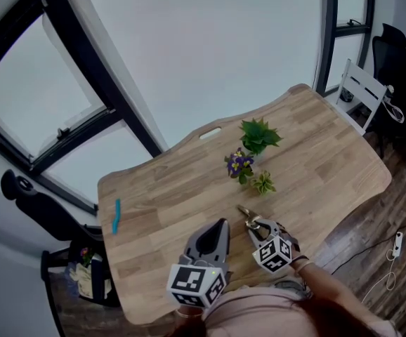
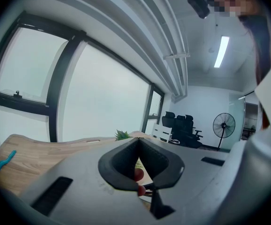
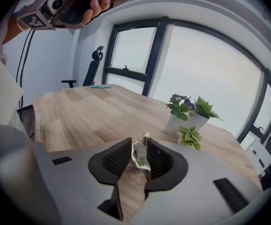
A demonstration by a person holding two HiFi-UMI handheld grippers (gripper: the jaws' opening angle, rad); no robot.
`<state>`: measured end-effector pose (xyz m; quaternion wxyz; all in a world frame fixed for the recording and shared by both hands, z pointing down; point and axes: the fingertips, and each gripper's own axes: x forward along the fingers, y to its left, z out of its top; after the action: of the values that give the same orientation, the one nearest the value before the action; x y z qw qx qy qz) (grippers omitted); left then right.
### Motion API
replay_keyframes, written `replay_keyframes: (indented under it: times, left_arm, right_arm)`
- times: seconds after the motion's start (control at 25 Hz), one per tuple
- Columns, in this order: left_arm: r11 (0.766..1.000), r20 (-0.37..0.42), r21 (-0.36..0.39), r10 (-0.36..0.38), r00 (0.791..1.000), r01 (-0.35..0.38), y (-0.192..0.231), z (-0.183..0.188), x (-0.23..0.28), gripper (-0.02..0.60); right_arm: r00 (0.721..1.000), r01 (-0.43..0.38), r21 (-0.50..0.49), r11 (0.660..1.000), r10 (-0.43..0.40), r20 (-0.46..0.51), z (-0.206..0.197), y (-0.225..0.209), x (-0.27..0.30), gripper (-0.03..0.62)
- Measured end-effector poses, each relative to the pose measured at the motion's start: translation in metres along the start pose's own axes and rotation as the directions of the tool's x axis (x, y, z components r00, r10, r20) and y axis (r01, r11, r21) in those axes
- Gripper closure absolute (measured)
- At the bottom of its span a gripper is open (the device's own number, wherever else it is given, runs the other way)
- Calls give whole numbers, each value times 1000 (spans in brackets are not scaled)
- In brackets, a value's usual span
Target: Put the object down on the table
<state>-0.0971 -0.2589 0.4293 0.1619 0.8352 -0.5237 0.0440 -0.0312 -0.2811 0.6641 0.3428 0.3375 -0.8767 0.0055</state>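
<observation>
A small pale, shiny clip-like object [image 3: 139, 156] stands on the wooden table [image 1: 315, 153] between the jaws of my right gripper [image 3: 136, 146]. It leans against the right-hand pad, and a gap shows between it and the left-hand pad, so the gripper is open. In the head view the right gripper [image 1: 253, 223] is low at the table's near edge, with a metal bit of the object [image 1: 246, 212] poking out ahead of it. My left gripper [image 1: 222, 223] is raised beside it. Its jaws [image 2: 138, 142] meet at the tips with nothing between them.
Three small potted plants stand mid-table: a green leafy plant [image 1: 259, 135], a purple-flowered plant [image 1: 239, 164] and a pale green plant [image 1: 263, 182]. A blue item [image 1: 116, 216] lies near the left edge. A white chair [image 1: 361, 93] stands at the far right and a black chair [image 1: 27, 202] at the left.
</observation>
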Motion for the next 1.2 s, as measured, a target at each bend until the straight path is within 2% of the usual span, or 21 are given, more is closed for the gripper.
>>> replay_keyframes:
  times: [0.24,0.52,1.2]
  left_arm:
    - [1000,0,5,-11,1000,11,-4,-3,-5,581]
    - [1000,-6,2,-15,1000,15,-1,-8,-11,581]
    - [999,-11,-9,-36,999,36,5,-15,-21,581]
  right_arm:
    - [998,41,90,995,-45,38,12,-12,-16,520]
    - [993,78,210,975,-96,75,24,-21,-38,545]
    - [960,172,327,929,-233,156,63,-36,-94,592]
